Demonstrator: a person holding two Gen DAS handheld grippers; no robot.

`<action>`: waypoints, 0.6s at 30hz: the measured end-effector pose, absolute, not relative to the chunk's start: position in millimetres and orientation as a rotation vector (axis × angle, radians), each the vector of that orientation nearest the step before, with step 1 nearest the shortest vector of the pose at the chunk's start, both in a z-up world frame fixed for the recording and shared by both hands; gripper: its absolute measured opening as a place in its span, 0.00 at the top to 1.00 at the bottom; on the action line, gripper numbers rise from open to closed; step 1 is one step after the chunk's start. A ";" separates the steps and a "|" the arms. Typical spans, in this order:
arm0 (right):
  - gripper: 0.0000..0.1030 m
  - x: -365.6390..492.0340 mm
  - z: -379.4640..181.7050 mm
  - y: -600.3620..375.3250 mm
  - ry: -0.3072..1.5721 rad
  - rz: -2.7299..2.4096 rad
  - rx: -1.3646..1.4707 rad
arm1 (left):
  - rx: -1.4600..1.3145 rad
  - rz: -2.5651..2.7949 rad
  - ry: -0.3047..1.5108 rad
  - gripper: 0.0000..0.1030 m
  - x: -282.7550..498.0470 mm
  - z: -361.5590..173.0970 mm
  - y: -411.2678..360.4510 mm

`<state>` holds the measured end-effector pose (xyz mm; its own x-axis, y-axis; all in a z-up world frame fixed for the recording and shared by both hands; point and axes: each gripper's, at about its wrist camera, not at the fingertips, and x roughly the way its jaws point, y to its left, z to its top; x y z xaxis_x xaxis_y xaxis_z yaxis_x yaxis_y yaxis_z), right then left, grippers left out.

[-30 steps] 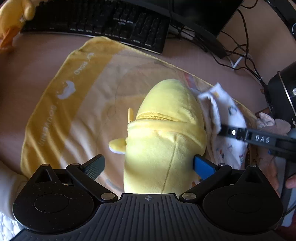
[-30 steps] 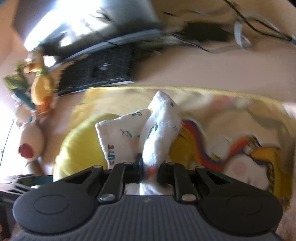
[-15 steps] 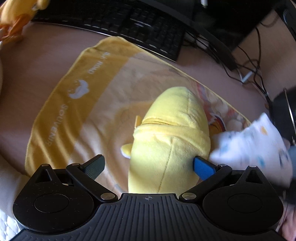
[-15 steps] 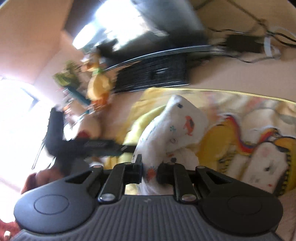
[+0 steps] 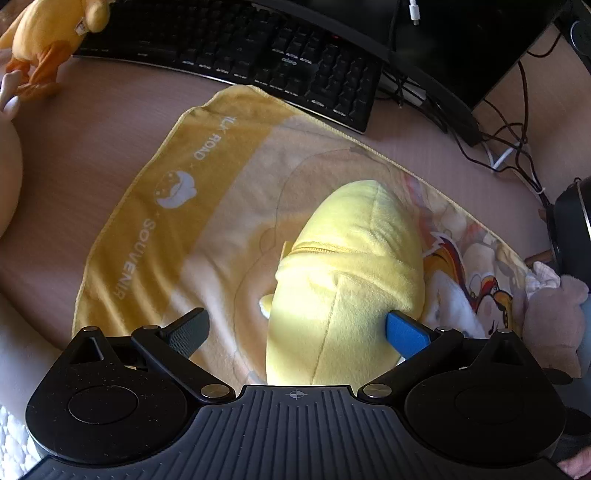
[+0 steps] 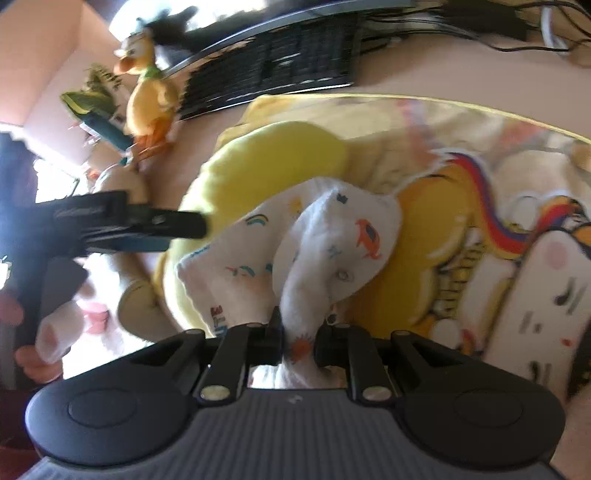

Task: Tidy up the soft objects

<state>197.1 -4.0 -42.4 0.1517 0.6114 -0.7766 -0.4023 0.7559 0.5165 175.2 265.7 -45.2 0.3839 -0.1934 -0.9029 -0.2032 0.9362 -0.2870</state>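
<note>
A yellow plush pouch with a zipper lies on a yellow printed towel. My left gripper is open wide over its near end: the blue pad touches the plush's right side, the black pad stands apart on the left. My right gripper is shut on a white printed cloth, which hangs bunched above the yellow plush pouch and the towel. The left gripper shows at the left of the right wrist view.
A black keyboard and monitor base lie behind the towel, with cables to the right. A yellow duck plush sits at far left. A pinkish plush and a black round object stand at the right edge.
The white cloth, lying against the plush's right side a second ago, has been pulled off to the right and out of the left wrist view. The right gripper stays shut on it.
</note>
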 end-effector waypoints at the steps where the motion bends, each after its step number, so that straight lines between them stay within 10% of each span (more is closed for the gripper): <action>1: 0.84 199.0 -43.1 -8.7 1.218 0.715 0.214 | -0.381 0.011 1.181 0.00 176.1 -44.3 267.2; 18: 0.83 203.1 -17.1 -22.0 1.107 0.615 0.312 | -0.281 0.309 1.142 0.00 200.1 -34.1 337.0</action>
<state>203.1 -22.0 -17.1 0.3051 0.6046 -0.7357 -0.3050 0.7939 0.5260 200.1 337.0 -34.1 0.3818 0.0967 -0.9192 -0.3802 0.9229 -0.0609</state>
